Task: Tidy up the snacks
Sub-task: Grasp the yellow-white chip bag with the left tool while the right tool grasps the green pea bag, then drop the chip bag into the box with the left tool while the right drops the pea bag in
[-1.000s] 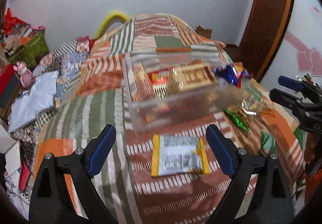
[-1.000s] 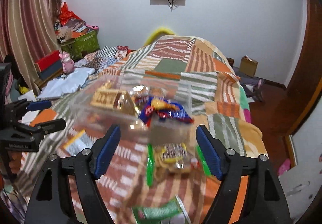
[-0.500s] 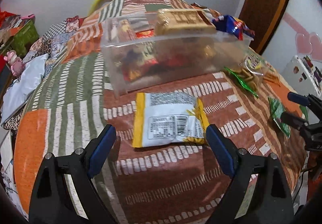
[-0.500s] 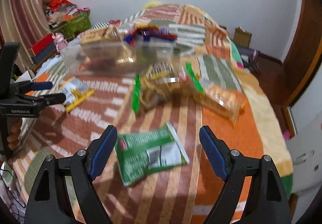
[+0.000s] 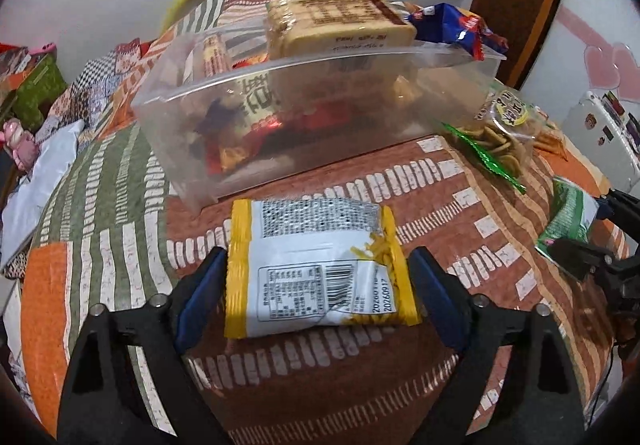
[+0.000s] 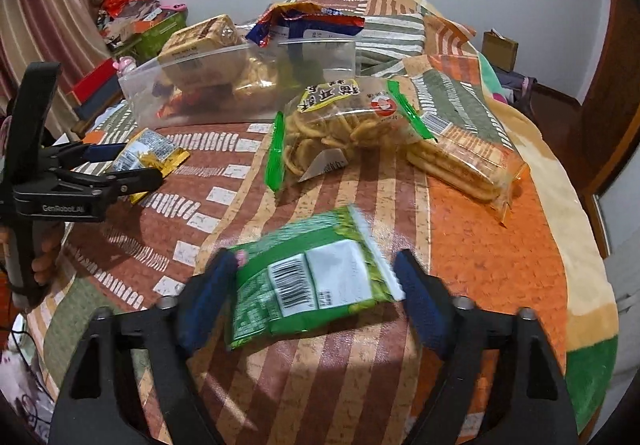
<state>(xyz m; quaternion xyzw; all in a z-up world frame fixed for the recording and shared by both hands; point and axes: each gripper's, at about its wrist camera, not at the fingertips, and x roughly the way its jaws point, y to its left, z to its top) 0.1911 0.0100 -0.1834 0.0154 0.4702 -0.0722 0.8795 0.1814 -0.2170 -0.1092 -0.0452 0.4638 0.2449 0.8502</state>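
Both grippers have dropped onto the bedspread [image 5: 120, 173] and their jaws have just been closing, the left gripper [image 5: 316, 297] straddling the yellow-edged packet [image 5: 316, 269], the right gripper [image 6: 316, 297] the green packet [image 6: 308, 277]; each should pinch squarely before lifting toward the clear bin [image 5: 304, 113].

Both handheld grippers, left gripper [image 5: 316, 293] and right gripper [image 6: 316, 297], have matte black angular plastic arms, silver pivot screws, blue rubbery finger pads and white "GenRobot.AI" lettering.
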